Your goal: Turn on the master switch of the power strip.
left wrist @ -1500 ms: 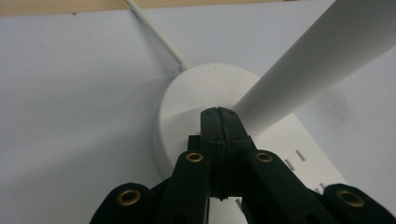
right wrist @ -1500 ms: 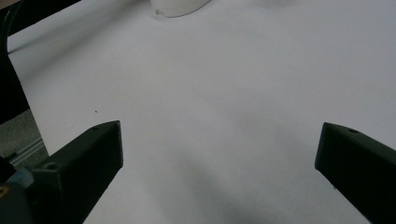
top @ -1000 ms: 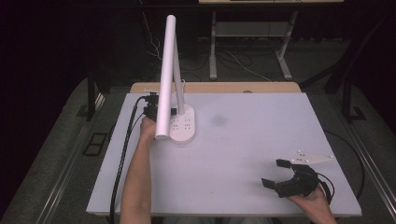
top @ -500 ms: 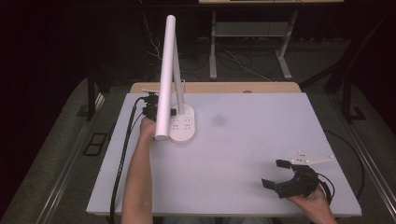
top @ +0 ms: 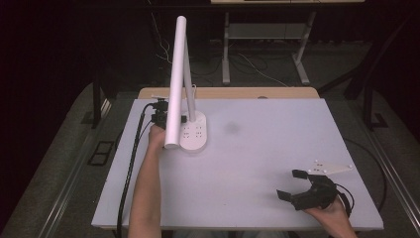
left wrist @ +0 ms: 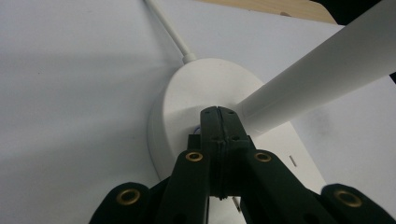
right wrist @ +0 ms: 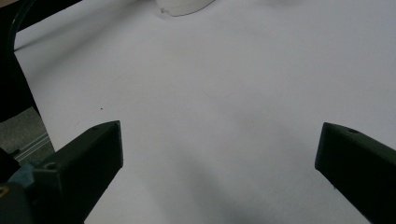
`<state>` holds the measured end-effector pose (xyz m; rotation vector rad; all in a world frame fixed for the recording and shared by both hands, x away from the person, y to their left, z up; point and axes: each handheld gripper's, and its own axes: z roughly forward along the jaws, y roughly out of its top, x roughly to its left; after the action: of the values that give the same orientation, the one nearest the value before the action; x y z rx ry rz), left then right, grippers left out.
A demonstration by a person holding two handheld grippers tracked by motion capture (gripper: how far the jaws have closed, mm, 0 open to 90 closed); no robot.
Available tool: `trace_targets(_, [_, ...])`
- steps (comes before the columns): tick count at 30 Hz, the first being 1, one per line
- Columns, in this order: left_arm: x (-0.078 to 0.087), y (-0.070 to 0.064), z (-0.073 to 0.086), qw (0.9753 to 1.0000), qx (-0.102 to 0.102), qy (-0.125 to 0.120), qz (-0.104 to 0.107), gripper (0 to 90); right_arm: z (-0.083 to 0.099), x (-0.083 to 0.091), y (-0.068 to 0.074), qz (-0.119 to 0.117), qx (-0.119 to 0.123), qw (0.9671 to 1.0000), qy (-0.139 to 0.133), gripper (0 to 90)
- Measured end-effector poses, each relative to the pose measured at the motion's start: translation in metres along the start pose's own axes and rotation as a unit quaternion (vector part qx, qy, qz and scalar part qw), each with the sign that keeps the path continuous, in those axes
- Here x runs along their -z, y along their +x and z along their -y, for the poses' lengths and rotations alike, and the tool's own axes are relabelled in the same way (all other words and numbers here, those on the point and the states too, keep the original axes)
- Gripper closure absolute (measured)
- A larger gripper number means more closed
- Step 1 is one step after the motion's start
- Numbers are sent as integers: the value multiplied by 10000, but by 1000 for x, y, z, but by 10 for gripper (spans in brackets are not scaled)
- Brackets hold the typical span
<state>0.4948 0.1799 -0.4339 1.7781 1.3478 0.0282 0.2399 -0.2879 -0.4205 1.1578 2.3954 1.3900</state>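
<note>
- High view: the left forearm reaches straight forward up the left side of the pale grey desk (top: 257, 148), and its hand holds the left tool (top: 159, 115) against the left edge of the white plastic desk lamp (top: 190, 130).
- Left gripper view: the left tool (left wrist: 218, 114) has its black jaws pressed together, tips over the lamp's rounded base where the white tubular stem meets it; I cannot tell whether they pinch anything.
- The right hand (top: 331, 212) rests at the near right corner of the desk, and the right tool (top: 292, 184) points left with its jaws spread wide over bare desk.
- The lamp stands at the far left of the desk; its long tubular head runs from high at the back down toward the person.
- Its oval base is glossy white with small markings on top, and a thin white cord leaves its back.
</note>
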Motion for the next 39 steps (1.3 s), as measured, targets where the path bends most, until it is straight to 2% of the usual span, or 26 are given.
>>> trace_targets(2, [0,0,0,10000,36,-17,-7,900,0,0,0,5,8,10000,5,3])
trace_targets(7, [0,-3,1,9999,-63,-36,-91,900,0,0,0,14,14,10000,-2,3])
trace_targets(11, [1,-2,2,9999,-28,-151,-29,900,0,1,-1,12,-3,10000,-17,3])
trace_targets(12, [1,-3,2,9999,-39,-128,-82,900,0,1,-1,11,-8,10000,-22,4])
trace_targets(14, [2,-6,2,9995,-246,-114,-166,900,0,1,-1,8,2,10000,-21,3])
trace_targets(21, [7,-7,2,9984,-446,-159,-318,896,0,-1,-1,6,8,10000,10,3])
trace_targets(23, [8,-7,4,9980,-462,-239,-369,895,0,-1,-1,9,5,10000,5,3])
trace_targets(26, [12,-6,7,9979,-461,-316,-329,866,0,-1,-2,0,-4,10000,9,3])
trace_targets(32, [24,-9,6,9971,-559,-403,-320,865,0,-2,-2,4,12,10000,19,3])
trace_targets(37, [39,-14,3,9957,-705,-528,-292,851,0,-2,-2,2,12,10000,20,4])
trace_targets(39, [46,-16,3,9943,-808,-607,-347,807,0,-2,-2,3,14,10000,23,3])
